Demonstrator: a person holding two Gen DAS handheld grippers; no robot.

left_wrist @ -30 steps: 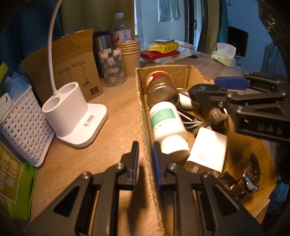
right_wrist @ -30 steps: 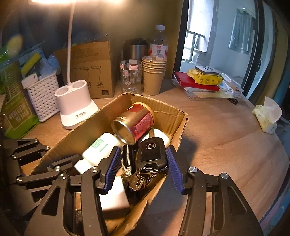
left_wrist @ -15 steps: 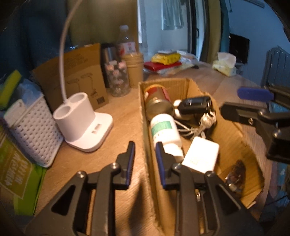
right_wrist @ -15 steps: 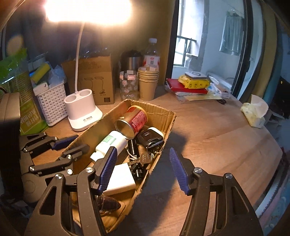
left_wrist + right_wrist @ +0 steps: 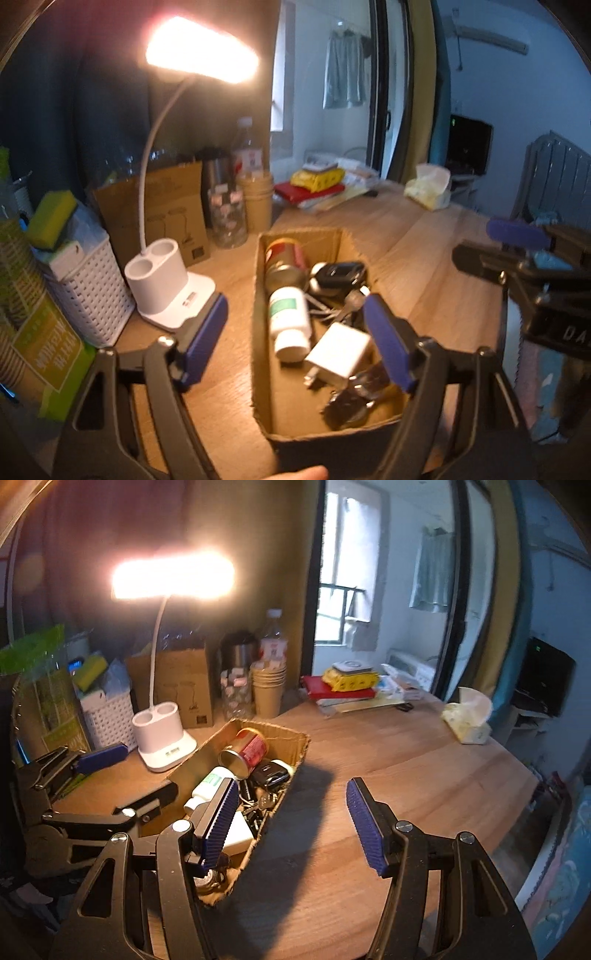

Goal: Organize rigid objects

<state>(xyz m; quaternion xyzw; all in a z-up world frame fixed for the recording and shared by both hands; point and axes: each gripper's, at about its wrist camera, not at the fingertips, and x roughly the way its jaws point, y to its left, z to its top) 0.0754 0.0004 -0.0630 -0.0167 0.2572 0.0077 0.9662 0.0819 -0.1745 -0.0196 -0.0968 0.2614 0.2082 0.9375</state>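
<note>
A cardboard box (image 5: 258, 354) (image 5: 303, 746) lies on the wooden table. Inside it are a red tin can (image 5: 284, 258) (image 5: 245, 751), a white pill bottle (image 5: 290, 321) (image 5: 207, 784), a black car key with keys (image 5: 338, 275) (image 5: 271, 771), a white charger (image 5: 338, 350) (image 5: 236, 832) and a wristwatch (image 5: 351, 402). My left gripper (image 5: 295, 339) hovers above the box's near end, its jaws opening wide with nothing held. My right gripper (image 5: 291, 819) hangs above the box's right wall, its jaws opening and empty. Each gripper shows in the other's view, left gripper (image 5: 103, 771) and right gripper (image 5: 517, 243).
A lit white desk lamp (image 5: 166, 288) (image 5: 162, 738) stands left of the box. Behind are a white basket (image 5: 88, 288), a brown carton (image 5: 184, 686), paper cups (image 5: 267, 690), bottles, books (image 5: 340, 690) and a tissue pack (image 5: 469, 720). Bare wood lies right of the box.
Both grippers rose and drew back from the box. The left jaws went from nearly shut around the box wall to wide open; the right jaws widened, leaving the car key in the box.
</note>
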